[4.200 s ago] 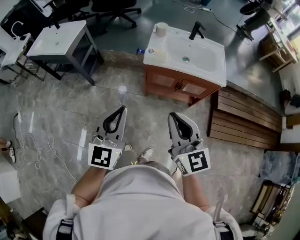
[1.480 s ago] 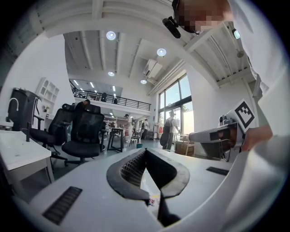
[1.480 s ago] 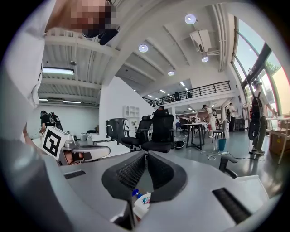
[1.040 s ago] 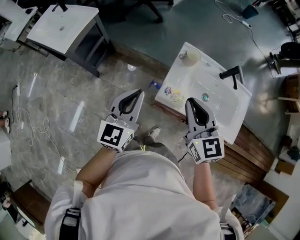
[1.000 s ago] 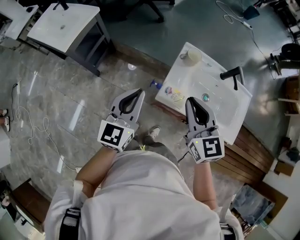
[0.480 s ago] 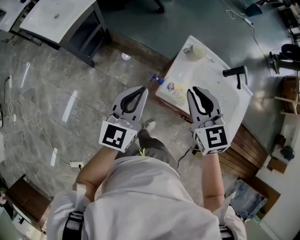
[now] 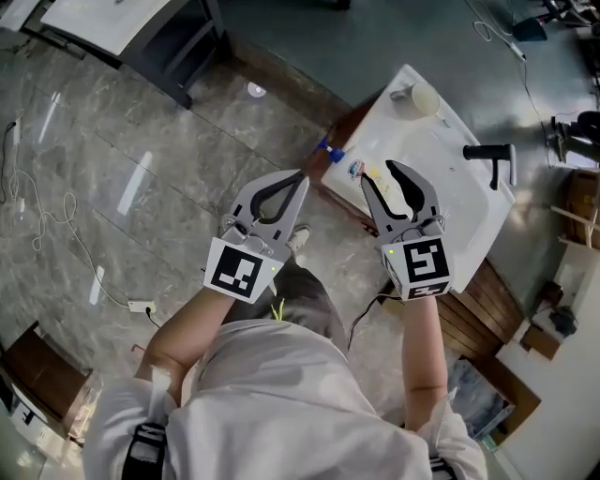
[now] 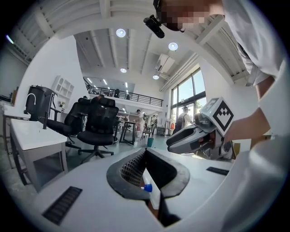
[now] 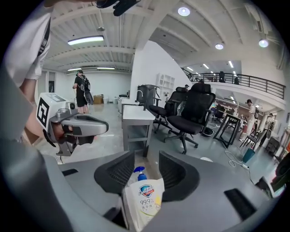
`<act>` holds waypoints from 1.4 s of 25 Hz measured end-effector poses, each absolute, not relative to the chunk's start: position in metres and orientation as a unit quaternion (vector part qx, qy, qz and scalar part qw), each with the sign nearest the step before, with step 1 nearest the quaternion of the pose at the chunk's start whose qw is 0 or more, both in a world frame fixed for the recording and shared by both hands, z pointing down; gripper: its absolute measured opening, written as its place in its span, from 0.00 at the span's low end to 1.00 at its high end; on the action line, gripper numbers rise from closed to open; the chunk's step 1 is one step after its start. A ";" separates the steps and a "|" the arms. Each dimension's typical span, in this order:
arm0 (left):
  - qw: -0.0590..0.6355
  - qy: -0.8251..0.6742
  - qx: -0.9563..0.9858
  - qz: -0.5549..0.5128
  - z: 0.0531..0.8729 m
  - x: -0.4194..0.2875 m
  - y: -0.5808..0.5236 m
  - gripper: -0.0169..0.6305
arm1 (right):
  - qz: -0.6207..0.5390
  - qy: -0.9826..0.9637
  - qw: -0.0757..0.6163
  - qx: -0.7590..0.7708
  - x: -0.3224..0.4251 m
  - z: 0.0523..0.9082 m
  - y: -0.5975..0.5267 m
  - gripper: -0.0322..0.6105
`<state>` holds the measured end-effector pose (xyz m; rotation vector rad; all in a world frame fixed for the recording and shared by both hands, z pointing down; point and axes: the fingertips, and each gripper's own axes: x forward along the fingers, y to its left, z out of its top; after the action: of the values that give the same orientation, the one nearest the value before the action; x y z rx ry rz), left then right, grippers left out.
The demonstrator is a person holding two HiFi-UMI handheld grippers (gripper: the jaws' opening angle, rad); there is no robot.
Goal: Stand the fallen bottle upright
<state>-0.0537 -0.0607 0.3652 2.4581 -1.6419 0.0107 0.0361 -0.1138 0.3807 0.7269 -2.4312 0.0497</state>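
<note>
A white soap bottle with a blue pump lies on its side at the left end of the white sink counter. My right gripper hovers just over it. Its jaws have just been opening and stand apart without pressing on the bottle. In the right gripper view the bottle shows between and below the spread jaws of the right gripper, pump pointing away. My left gripper is shut on nothing, left of the counter's corner. The left gripper frames the blue pump in its own view.
A cup and a black faucet stand on the sink counter, which rests on a wooden cabinet. Another white table is at the far left. Cables lie on the marble floor. Office chairs stand further off.
Both grippers have sunk and come closer to the counter's left end. The right jaws, shut before, now stand apart over the bottle. The left jaws stay shut.
</note>
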 end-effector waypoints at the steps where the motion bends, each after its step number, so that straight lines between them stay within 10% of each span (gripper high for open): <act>1: 0.090 -0.553 0.828 0.006 0.369 -0.055 -0.062 0.05 | 0.016 -0.914 0.304 0.268 0.033 0.387 -0.116 0.32; 35: 0.099 -0.543 0.832 0.050 0.463 -0.106 -0.082 0.05 | -0.006 -0.846 0.533 0.029 -0.061 0.570 -0.143 0.41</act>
<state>-0.1061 -0.0818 0.4627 2.4607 -1.6067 0.1465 -0.0606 -0.1425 0.5699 0.0684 -2.0172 -0.0151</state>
